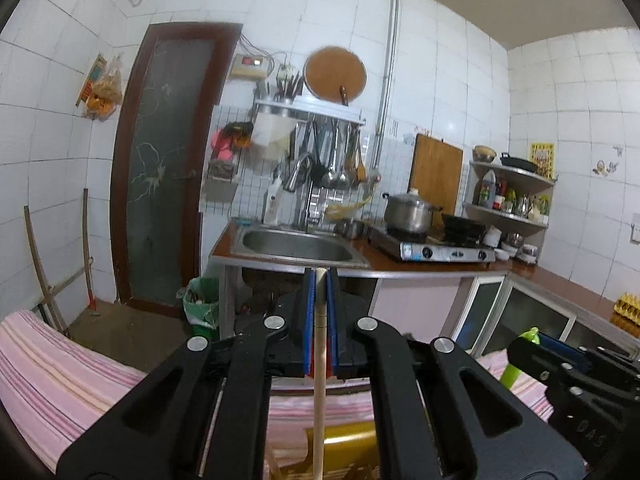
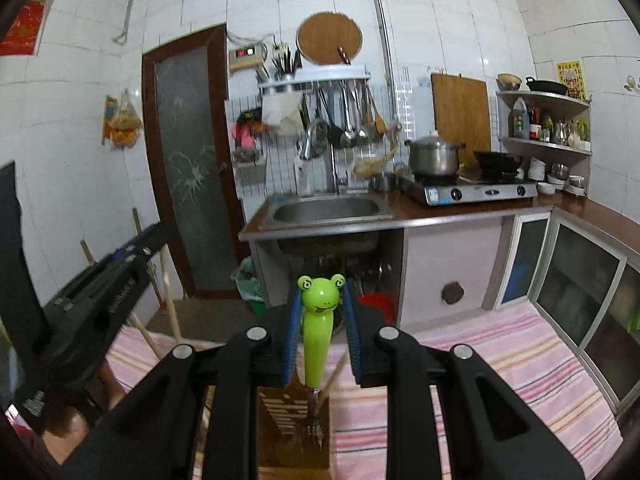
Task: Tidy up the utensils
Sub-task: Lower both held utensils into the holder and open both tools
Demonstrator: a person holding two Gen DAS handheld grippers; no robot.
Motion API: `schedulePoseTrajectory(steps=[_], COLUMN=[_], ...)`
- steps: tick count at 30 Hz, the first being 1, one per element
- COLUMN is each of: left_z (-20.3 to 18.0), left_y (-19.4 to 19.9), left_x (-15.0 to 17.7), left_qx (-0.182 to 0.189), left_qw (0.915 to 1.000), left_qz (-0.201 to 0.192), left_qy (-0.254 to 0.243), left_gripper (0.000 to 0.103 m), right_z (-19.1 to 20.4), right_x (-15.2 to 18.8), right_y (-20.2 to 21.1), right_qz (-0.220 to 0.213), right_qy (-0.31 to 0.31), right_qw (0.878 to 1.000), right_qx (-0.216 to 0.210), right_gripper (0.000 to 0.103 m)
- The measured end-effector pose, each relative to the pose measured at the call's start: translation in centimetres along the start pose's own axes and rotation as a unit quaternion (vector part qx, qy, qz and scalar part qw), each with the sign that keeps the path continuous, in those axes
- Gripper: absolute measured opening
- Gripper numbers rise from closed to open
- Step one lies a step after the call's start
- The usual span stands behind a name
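My left gripper (image 1: 320, 280) is shut on a pale wooden chopstick (image 1: 319, 380) that hangs straight down from its blue pads toward a gold-coloured holder (image 1: 348, 444) below. My right gripper (image 2: 322, 300) holds a fork with a green frog-shaped handle (image 2: 319, 328) between its blue pads, tines down over a wooden slotted utensil holder (image 2: 288, 420). The fork tines (image 2: 310, 426) sit at the holder's top. Another chopstick (image 2: 334, 372) leans out of the holder. The left gripper shows at the left of the right wrist view (image 2: 96, 292), the right gripper at the right of the left wrist view (image 1: 568, 364).
A pink striped cloth (image 2: 480, 360) covers the surface under the holder. Beyond stand a kitchen counter with a steel sink (image 2: 328, 208), a gas stove with a pot (image 2: 434, 158), hanging ladles (image 2: 344, 120) and a cracked glass door (image 2: 188, 160).
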State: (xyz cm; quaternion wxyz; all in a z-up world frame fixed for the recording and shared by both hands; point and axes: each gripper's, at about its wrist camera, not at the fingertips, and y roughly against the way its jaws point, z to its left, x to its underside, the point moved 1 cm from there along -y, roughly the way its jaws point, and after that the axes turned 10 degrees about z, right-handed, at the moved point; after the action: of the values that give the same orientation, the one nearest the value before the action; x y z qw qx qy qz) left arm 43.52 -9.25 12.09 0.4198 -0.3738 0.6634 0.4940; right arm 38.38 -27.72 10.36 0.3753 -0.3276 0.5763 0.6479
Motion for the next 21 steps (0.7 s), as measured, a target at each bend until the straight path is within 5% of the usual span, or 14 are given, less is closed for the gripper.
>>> schedulePoseTrajectory(steps=[5,8,9,11,15,21], left_z=[0.4,0.9,1.0,1.3,2.1,3.8], left_y=[0.9,3.1,4.2,6.3,11.3,16.2], left_x=[0.8,0.3,0.1,-0.2,-0.2,3.1], left_qx=[-0.015,-0.018,-0.017,-0.02,-0.023,-0.026], left_qw=[0.9998,0.9996,0.9996,0.9993,0.9991,0.9967], left_qz=[0.011,0.022,0.025,0.031,0.033,0.074], left_qy=[-0.005,-0.001,0.002,0.0,-0.014,-0.022], left_gripper=[0.007,0.034,0.049,0.062,0.091,0.098], right_z=[0.3,0.2,0.2,-0.2,-1.7,-3.0], right_x=[1.8,2.4,2.5,2.5,2.4,5.5], right_y=[-1.4,-1.6,-1.4,-0.4,2.9,7.5], right_qz=[0.03,0.05,0.053,0.049,0.038,0.035], right_qy=[0.014,0.018,0.019,0.022,0.013,0.006], right_qw=[0.999,0.999,0.998,0.998,0.998,0.996], right_qx=[0.006,0.01,0.011,0.031,0.055,0.081], right_gripper=[0.022,0.023,0.027,0.055,0.067,0.088])
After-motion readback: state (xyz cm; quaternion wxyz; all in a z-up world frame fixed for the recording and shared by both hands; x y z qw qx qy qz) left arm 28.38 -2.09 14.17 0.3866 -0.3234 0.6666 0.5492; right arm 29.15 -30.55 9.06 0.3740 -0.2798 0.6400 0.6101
